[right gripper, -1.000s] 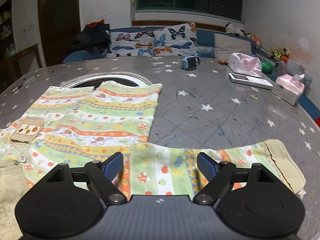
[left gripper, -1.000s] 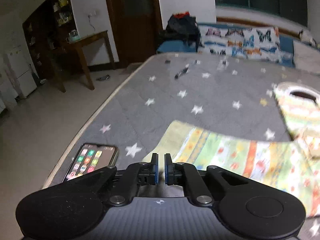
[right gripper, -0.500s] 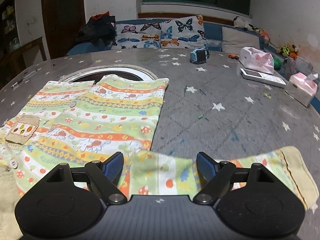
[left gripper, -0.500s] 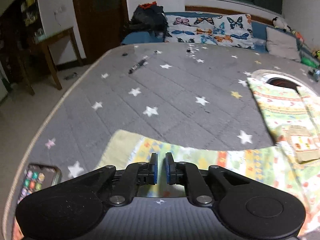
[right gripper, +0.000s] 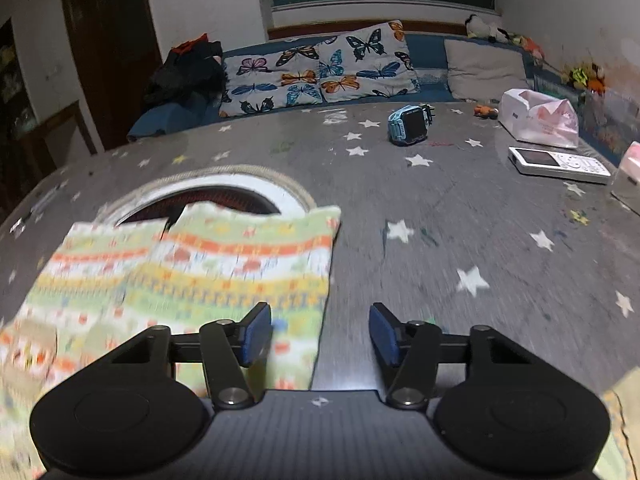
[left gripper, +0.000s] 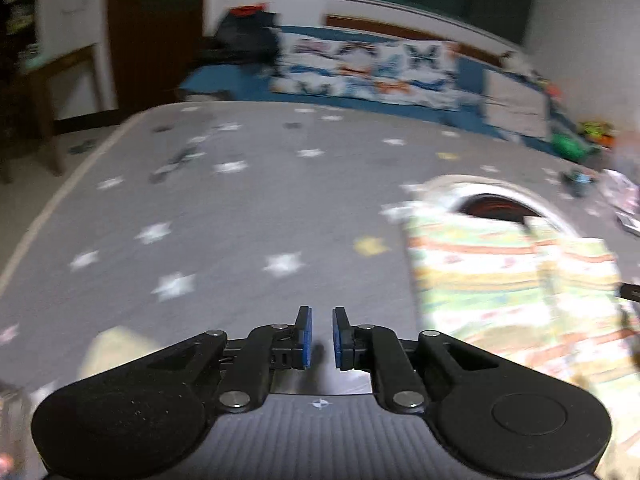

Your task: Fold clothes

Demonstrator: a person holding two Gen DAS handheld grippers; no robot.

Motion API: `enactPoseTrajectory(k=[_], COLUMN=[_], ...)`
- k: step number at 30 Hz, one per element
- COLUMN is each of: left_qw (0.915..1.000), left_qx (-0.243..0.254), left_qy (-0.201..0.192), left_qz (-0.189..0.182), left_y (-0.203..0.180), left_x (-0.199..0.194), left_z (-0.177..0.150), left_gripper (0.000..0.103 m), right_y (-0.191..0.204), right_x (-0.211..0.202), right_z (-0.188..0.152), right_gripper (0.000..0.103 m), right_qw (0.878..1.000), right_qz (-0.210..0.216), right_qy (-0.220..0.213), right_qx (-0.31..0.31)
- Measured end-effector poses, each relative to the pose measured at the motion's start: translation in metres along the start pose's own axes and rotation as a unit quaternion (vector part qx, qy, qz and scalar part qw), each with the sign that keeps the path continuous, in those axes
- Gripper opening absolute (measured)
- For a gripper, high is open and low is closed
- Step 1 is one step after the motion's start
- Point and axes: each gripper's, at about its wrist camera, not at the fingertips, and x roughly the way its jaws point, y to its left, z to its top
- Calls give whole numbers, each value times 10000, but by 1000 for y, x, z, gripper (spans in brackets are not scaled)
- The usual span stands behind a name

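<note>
A: Why do the two grippers stand so differently?

B: The left gripper (left gripper: 320, 338) has its fingers (left gripper: 303, 336) drawn almost together with a thin gap, and I can't make out cloth between them. A pale cloth corner (left gripper: 108, 350) shows at lower left of that frame, behind the fingers, too blurred to say whether it is pinched. The right gripper (right gripper: 320, 336) has its fingers spread wide and empty, straddling the garment's right edge.

A: And the garment itself?

B: The striped shirt (right gripper: 192, 280) lies spread flat on the star-patterned worktop (right gripper: 460, 208), centre-left in the right wrist view, its far end overlapping a round opening (right gripper: 208, 196) in the surface. Another pale bit (right gripper: 616, 420) sits at lower right, likely a sleeve end.

A: Room to move?

B: Plenty of bare surface right of the shirt. The watch (right gripper: 410, 124), the white handset (right gripper: 560, 162) and the pink bag (right gripper: 540, 118) stay in the upper right, well apart. In the left view the worktop's edge curves down the left side.
</note>
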Motion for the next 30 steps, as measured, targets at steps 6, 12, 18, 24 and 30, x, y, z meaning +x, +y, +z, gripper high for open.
enactPoseTrajectory(k=[6, 12, 18, 24, 30], left_qw=[9983, 9966, 9938, 9907, 9905], left_qx=[528, 819, 1108, 1336, 1318], left_qy=[6, 48, -43, -100, -163], left_qz=[-265, 23, 39, 225, 354], left_y=[-55, -74, -78, -87, -88], left_x=[38, 75, 85, 94, 106], left_z=[24, 34, 42, 48, 58], left_gripper=[32, 32, 12, 4, 3], right_y=[-1, 0, 1, 5, 4], right_x=[22, 35, 37, 41, 54], right_z=[20, 31, 34, 34, 48], right_gripper=[38, 22, 31, 9, 4], right_qw=[9999, 9999, 10000, 9999, 9999], right_qz=[48, 59, -2, 6, -41], right_qy=[14, 12, -36, -59, -139], right_qx=[102, 86, 40, -111, -33])
